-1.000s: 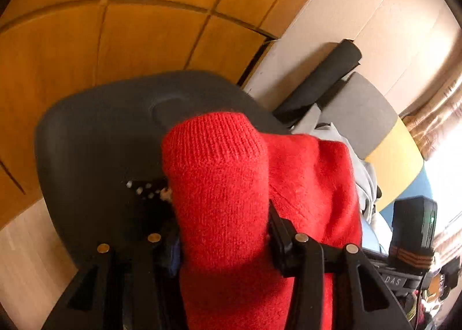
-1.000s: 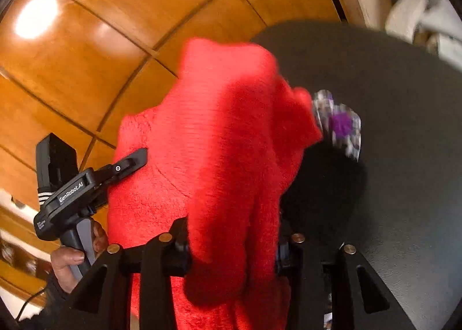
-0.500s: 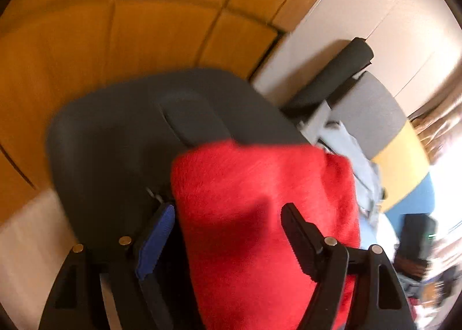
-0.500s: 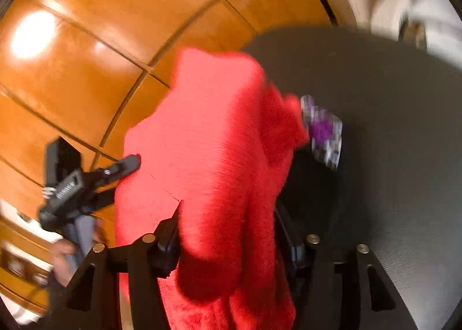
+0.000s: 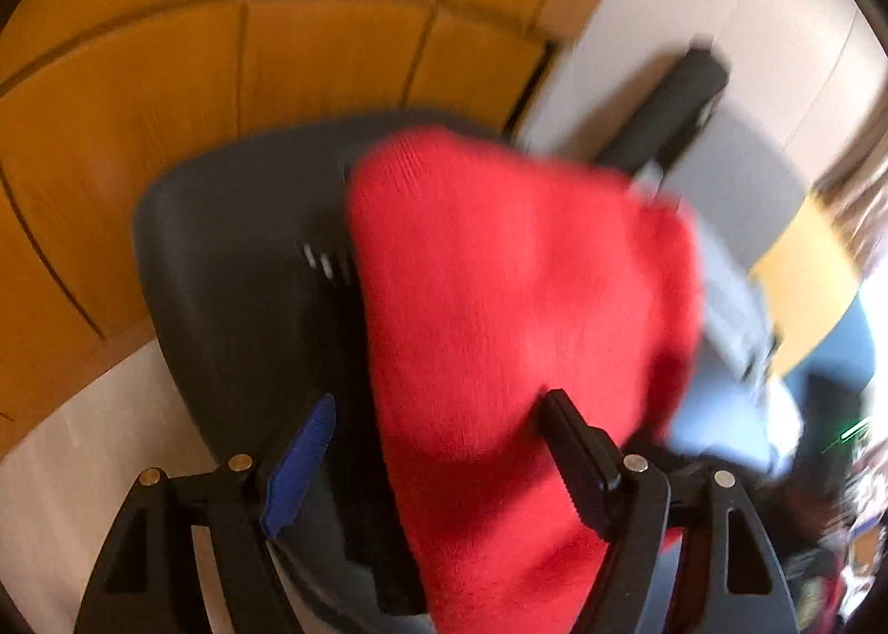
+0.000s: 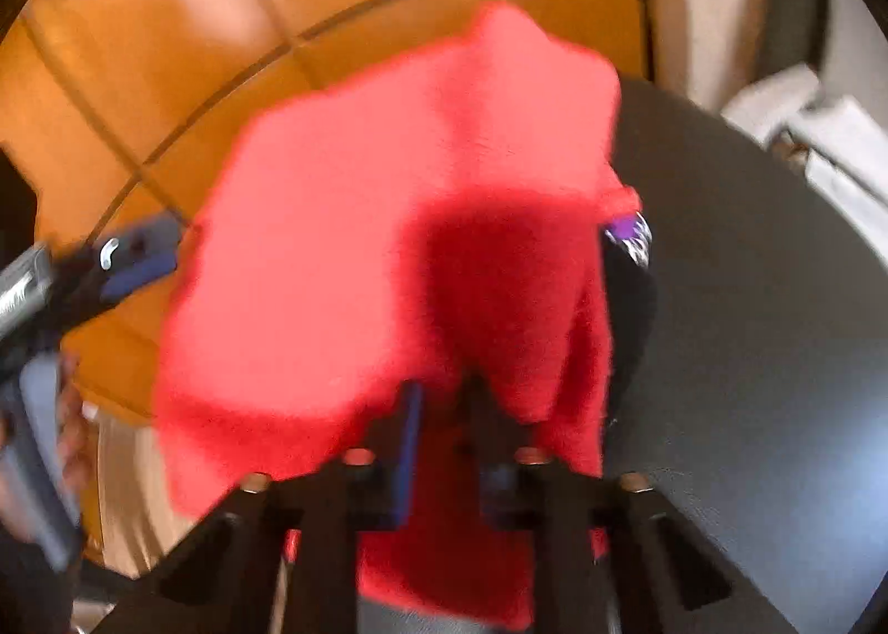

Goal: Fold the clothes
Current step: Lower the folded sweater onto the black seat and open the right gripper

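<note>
On the left gripper (image 5: 438, 431), the fingers (image 5: 302, 459) are seen spread wide, blue pad on one side, black pad on the other; the red sweater (image 5: 516, 312) is draped between them, and no pinch on it is shown. From there the knit is seen rising in a rounded hump over the dark grey worktop (image 5: 233, 267). Beyond the worktop, orange wooden panelling (image 5: 166, 79) is seen, with a black roll (image 5: 674, 101) leaning against a pale wall to the right; the whole frame is blurred.

On the right gripper (image 6: 444, 406), the fingers (image 6: 410, 428) are drawn close together, and a fold of the red sweater (image 6: 388, 223) is clamped between them. The cloth is lifted and spread in front of the lens, its lower part in shadow, its edge hanging down past the fingers. A small purple-and-white patterned object (image 6: 630, 234) is glimpsed just beside the sweater's right edge, over the dark grey worktop (image 6: 766, 334). At the far left, the other gripper (image 6: 133, 256) is caught in blur near the sweater's edge, against the orange wooden panelling (image 6: 194, 51).
</note>
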A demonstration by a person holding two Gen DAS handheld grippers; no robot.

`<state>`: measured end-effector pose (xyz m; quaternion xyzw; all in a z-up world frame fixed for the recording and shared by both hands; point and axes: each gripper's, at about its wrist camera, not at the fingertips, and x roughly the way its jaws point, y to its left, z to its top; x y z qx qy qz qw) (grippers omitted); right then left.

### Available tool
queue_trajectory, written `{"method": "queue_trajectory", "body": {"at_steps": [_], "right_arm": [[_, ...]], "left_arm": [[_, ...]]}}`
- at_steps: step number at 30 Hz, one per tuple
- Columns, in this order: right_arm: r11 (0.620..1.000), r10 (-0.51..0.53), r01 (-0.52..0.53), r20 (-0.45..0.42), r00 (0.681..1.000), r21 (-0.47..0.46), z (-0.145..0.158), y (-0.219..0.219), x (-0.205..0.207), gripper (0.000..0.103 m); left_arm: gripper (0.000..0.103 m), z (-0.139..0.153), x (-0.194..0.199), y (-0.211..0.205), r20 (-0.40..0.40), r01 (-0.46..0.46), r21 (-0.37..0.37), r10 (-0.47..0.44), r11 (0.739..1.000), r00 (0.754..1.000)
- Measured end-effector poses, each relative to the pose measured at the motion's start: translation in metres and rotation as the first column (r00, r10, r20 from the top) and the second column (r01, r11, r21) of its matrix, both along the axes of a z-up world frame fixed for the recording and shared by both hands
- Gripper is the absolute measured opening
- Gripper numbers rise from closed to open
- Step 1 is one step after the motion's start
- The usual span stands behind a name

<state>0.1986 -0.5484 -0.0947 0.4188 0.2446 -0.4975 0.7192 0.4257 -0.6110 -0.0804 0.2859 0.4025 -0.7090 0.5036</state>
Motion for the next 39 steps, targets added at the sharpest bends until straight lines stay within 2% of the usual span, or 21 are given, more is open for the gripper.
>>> {"method": "queue_trajectory", "body": {"at_steps": [2, 4, 7, 8, 10, 13, 14, 15, 18, 20, 22, 23, 26, 39], "right_arm": [[1.0, -0.026, 0.026, 0.042, 0.999, 0.009, 0.005, 0.004, -0.008, 0.013], [1.0, -0.02, 0.02, 0.023, 1.0, -0.002, 0.015, 0.01, -0.011, 0.013], [0.996, -0.02, 0.019, -0.003, 1.0, -0.089, 0.04, 0.029, -0.019, 0.018], [0.992, -0.025, 0.024, -0.01, 1.0, -0.12, 0.05, 0.04, -0.018, 0.019], [0.985, -0.042, 0.037, -0.026, 0.999, -0.168, 0.064, 0.062, -0.014, 0.031], [0.971, -0.096, 0.078, -0.066, 0.993, -0.226, 0.079, 0.101, 0.006, 0.041], [0.967, -0.115, 0.096, -0.068, 0.991, -0.235, 0.084, 0.117, 0.015, 0.041], [0.963, -0.126, 0.107, -0.063, 0.99, -0.247, 0.09, 0.133, 0.016, 0.043], [0.961, -0.118, 0.092, -0.086, 0.989, -0.262, 0.102, 0.155, 0.022, 0.056], [0.958, -0.102, 0.07, -0.104, 0.989, -0.277, 0.116, 0.172, 0.024, 0.056], [0.954, -0.097, 0.061, -0.112, 0.989, -0.294, 0.113, 0.176, 0.029, 0.06], [0.952, -0.096, 0.057, -0.114, 0.989, -0.3, 0.113, 0.178, 0.031, 0.062], [0.949, -0.09, 0.051, -0.115, 0.989, -0.311, 0.112, 0.184, 0.032, 0.063], [0.946, -0.082, 0.038, -0.126, 0.989, -0.323, 0.109, 0.178, 0.042, 0.064]], "left_arm": [[0.077, 0.001, -0.002, 0.005, 0.012, -0.011, -0.043, 0.012, 0.999, 1.0], [0.077, 0.013, -0.001, 0.017, 0.041, -0.045, -0.122, 0.05, 0.991, 0.998], [0.077, 0.042, 0.001, 0.051, 0.078, -0.067, -0.259, 0.09, 0.964, 0.993], [0.077, 0.048, -0.001, 0.06, 0.096, -0.069, -0.257, 0.097, 0.964, 0.991], [0.077, 0.061, -0.002, 0.081, 0.13, -0.074, -0.255, 0.11, 0.964, 0.985], [0.077, 0.078, -0.013, 0.115, 0.174, -0.079, -0.302, 0.137, 0.95, 0.975], [0.076, 0.085, -0.018, 0.127, 0.215, -0.081, -0.326, 0.157, 0.942, 0.964], [0.07, 0.093, -0.021, 0.138, 0.247, -0.084, -0.351, 0.178, 0.933, 0.952], [0.067, 0.113, -0.013, 0.163, 0.236, -0.12, -0.432, 0.241, 0.894, 0.941], [0.067, 0.127, -0.008, 0.18, 0.226, -0.143, -0.485, 0.282, 0.863, 0.932], [0.067, 0.14, -0.002, 0.195, 0.214, -0.169, -0.529, 0.323, 0.831, 0.922], [0.066, 0.143, 0.003, 0.196, 0.209, -0.192, -0.527, 0.344, 0.828, 0.915], [0.066, 0.146, 0.012, 0.201, 0.165, -0.176, -0.483, 0.287, 0.857, 0.944], [0.066, 0.141, 0.002, 0.213, 0.177, -0.14, -0.404, 0.227, 0.904, 0.958]]}}
